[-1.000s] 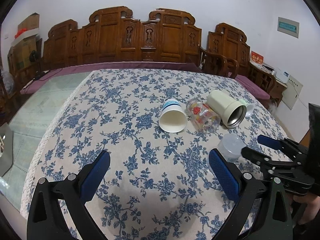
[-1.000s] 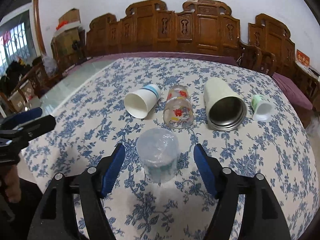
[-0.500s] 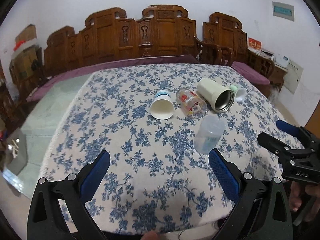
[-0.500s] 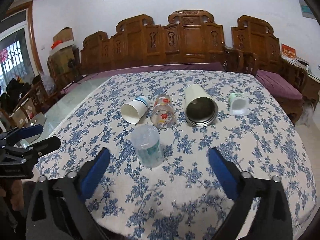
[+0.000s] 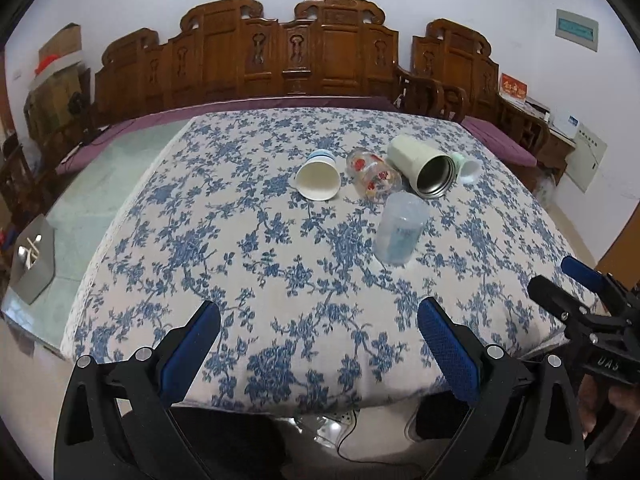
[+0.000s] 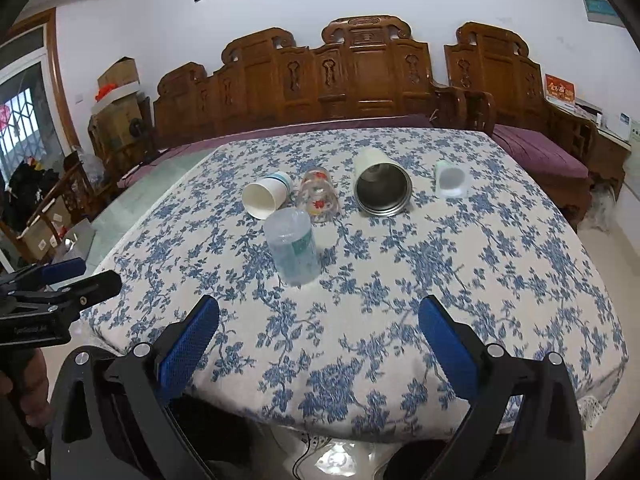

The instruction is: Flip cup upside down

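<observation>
A clear plastic cup (image 5: 401, 229) stands upside down on the floral tablecloth (image 5: 248, 240); it also shows in the right wrist view (image 6: 294, 246). My left gripper (image 5: 318, 348) is open and empty over the table's near edge, well short of the cup. My right gripper (image 6: 318, 350) is open and empty, also back at the near edge. Each gripper shows in the other's view, the right one (image 5: 576, 292) at the right side and the left one (image 6: 68, 280) at the left side.
Behind the clear cup lie a white paper cup (image 5: 318, 178), a glass with red flowers (image 5: 374, 176), a cream steel tumbler (image 5: 424, 166) and a small green-white cup (image 5: 468, 166), all on their sides. Carved wooden benches (image 5: 288, 56) line the back wall.
Both grippers have pulled back from the table toward its near edge. The right gripper's jaws have opened wider and left the clear cup standing upside down.
</observation>
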Tool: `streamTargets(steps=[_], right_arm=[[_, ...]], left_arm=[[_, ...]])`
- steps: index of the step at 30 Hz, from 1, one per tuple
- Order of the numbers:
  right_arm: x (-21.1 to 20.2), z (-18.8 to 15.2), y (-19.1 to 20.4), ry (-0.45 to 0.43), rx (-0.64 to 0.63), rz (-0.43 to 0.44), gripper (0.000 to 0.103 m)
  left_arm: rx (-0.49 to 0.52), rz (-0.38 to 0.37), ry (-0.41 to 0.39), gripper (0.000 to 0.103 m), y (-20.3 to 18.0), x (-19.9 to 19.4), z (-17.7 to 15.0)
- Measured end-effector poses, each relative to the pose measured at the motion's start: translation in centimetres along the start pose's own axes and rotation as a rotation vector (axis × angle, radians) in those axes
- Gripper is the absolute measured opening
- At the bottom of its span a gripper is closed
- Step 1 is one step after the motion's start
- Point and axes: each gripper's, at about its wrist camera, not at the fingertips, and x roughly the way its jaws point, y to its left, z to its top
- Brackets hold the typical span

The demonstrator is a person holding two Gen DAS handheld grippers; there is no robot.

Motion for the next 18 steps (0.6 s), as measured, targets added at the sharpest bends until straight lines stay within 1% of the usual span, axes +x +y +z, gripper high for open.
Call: streamTargets(steps=[2,5,7,14,18], right_arm=[[-0.6,-0.1,0.0,-0.01,0.002,-0.003,0.1],[-2.2,0.3,0.2,-0.044,-0.003,-0.005,0.1],[-3.5,0.8,0.4,-0.077,-0.008,-0.004,0.1],[-10.0,2.3,2.2,-0.254,-0.067,-0.02,0.1],[-12.4,2.8,2.4,-0.306,-0.062,-0.015,0.1]], left_arm=[[0.002,0.004,-0.005,0.095,0.0,-0.5,-0.2],[-0.002,0.003,-0.034,0.095,-0.1,-2.0,-0.2],[-0.005,0.008,-0.072,0.095,-0.2,-3.5,0.0],[-0.005,0.021,-0.23,0.095,-0.7,-9.3,0.8],[-0.001,0.034,-0.305,0.095,-1.1,-12.0,1.0]])
